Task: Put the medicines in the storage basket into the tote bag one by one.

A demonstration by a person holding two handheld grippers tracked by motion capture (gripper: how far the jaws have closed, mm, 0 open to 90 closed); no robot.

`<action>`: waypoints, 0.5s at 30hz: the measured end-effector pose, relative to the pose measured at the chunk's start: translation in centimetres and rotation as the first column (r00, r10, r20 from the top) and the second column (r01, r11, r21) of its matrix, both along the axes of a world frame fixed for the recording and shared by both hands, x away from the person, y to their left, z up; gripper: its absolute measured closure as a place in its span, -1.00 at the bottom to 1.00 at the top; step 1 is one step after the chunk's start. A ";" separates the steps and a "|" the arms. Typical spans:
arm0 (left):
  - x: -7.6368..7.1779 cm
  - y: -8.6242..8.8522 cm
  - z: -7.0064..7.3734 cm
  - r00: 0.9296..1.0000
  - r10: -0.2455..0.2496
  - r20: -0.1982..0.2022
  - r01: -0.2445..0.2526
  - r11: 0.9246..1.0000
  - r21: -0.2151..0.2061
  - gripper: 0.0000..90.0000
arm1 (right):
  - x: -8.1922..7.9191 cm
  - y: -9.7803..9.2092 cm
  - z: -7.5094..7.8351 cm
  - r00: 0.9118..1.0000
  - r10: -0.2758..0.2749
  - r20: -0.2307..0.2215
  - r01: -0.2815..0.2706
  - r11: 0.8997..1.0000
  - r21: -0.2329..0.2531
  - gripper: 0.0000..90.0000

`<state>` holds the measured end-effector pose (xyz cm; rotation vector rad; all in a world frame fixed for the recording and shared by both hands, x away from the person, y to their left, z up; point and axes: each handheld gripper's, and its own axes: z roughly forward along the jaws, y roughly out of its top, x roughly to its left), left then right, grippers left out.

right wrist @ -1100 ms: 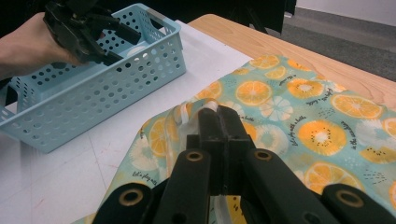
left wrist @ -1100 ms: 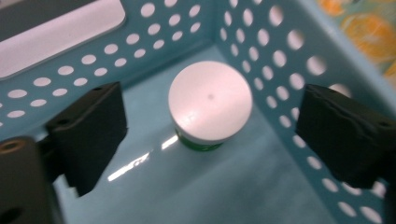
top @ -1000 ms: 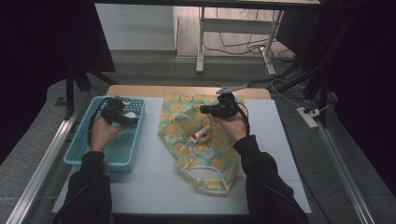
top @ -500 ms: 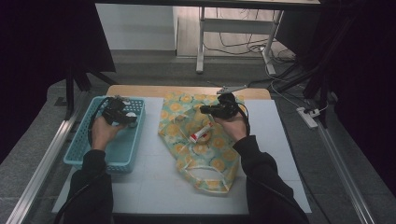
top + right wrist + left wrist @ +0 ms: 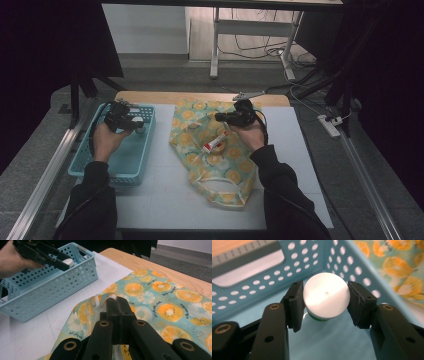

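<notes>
My left gripper (image 5: 325,298) is shut on a small jar with a round white lid (image 5: 326,295) and a green body. It holds the jar inside the light-blue perforated basket (image 5: 117,165), near the basket's far right corner. In the high view this gripper (image 5: 136,127) sits at the left. My right gripper (image 5: 117,302) is shut on the white-edged strap (image 5: 111,297) of an orange-slice patterned cloth bag (image 5: 220,165) spread mid-table. A red-and-white tube (image 5: 215,145) lies on the bag just beside my right hand.
The basket (image 5: 50,290) stands on a white tabletop (image 5: 165,195) left of the bag (image 5: 162,305). A wooden strip (image 5: 200,97) runs along the far edge. Metal rails flank the table, and cables lie on the floor beyond.
</notes>
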<state>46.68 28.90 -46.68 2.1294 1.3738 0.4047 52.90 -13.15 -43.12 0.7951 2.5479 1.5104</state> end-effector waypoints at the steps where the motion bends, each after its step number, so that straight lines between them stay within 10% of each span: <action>1: -0.1 -0.1 0.3 1.000 -0.005 0.008 0.005 1.000 0.003 0.12 | 0.0 0.0 0.0 1.000 0.000 0.000 0.000 1.000 0.000 1.00; 15: -1.4 -2.0 4.3 0.996 -0.030 0.083 0.033 0.999 -0.038 0.12 | 0.1 -0.3 0.2 1.000 -0.003 0.000 0.003 1.000 0.005 1.00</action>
